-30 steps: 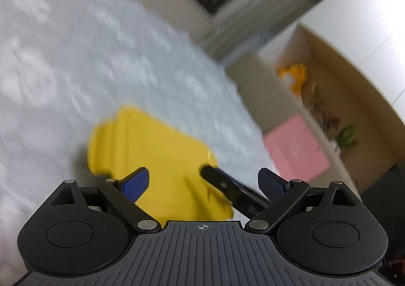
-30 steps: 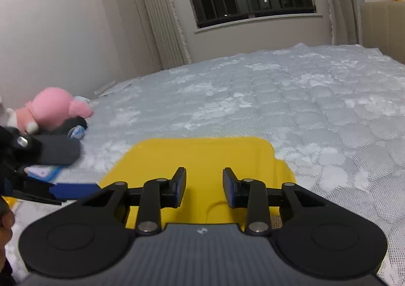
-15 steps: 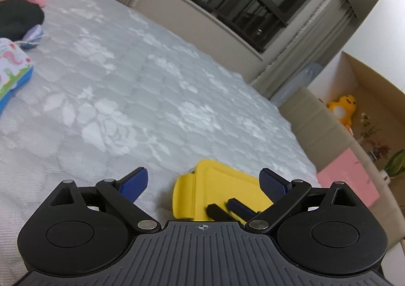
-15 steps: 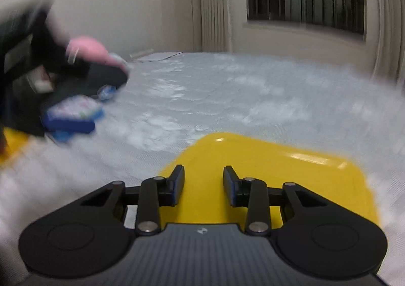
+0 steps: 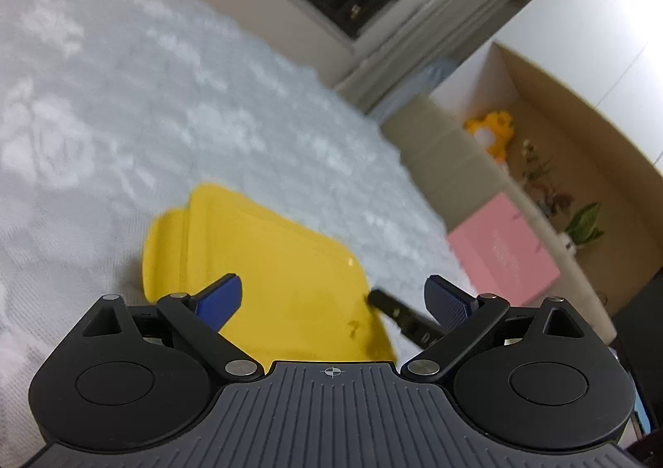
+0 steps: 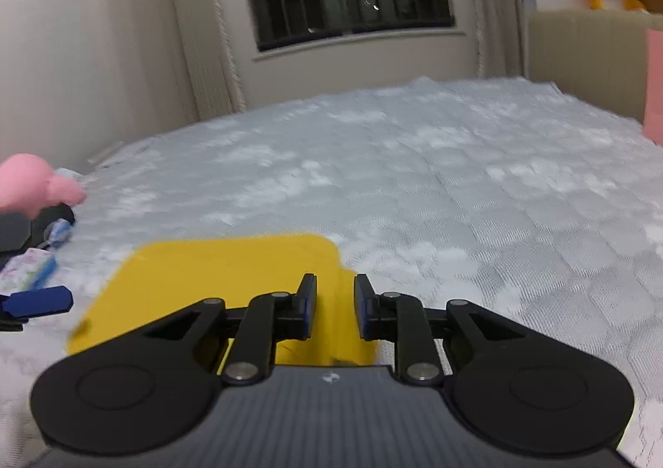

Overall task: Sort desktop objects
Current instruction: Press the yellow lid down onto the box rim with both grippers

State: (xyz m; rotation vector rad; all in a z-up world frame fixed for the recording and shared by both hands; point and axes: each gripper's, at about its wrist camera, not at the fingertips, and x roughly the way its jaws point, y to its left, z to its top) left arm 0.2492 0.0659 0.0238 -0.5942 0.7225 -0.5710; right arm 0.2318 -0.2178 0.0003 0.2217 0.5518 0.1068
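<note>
A yellow tray point(image 5: 265, 260) lies empty on the quilted grey bed point(image 5: 124, 128). My left gripper point(image 5: 331, 298) hovers over the tray's near part, wide open with nothing between its fingers. One black finger of the right gripper point(image 5: 398, 314) shows at the tray's near right corner. In the right wrist view the tray point(image 6: 223, 273) lies just ahead and left. The right gripper point(image 6: 335, 304) is above the tray's right end, its jaws closing to a narrow gap. Only the tray's surface shows through that gap, and the pads press on nothing. A blue left fingertip point(image 6: 39, 302) pokes in at the left.
At the bed's far left lie a pink plush toy point(image 6: 29, 186), a black object point(image 6: 16, 227) and a small patterned pack point(image 6: 29, 271). Beyond the bed's right side are a pink box point(image 5: 503, 252), a yellow plush toy point(image 5: 491, 132) and plants point(image 5: 580, 219) in a cardboard-coloured alcove.
Both views swung away half a second ago and have come back over the yellow tray. The right gripper's jaws stand closer together than before. The left gripper stays wide open.
</note>
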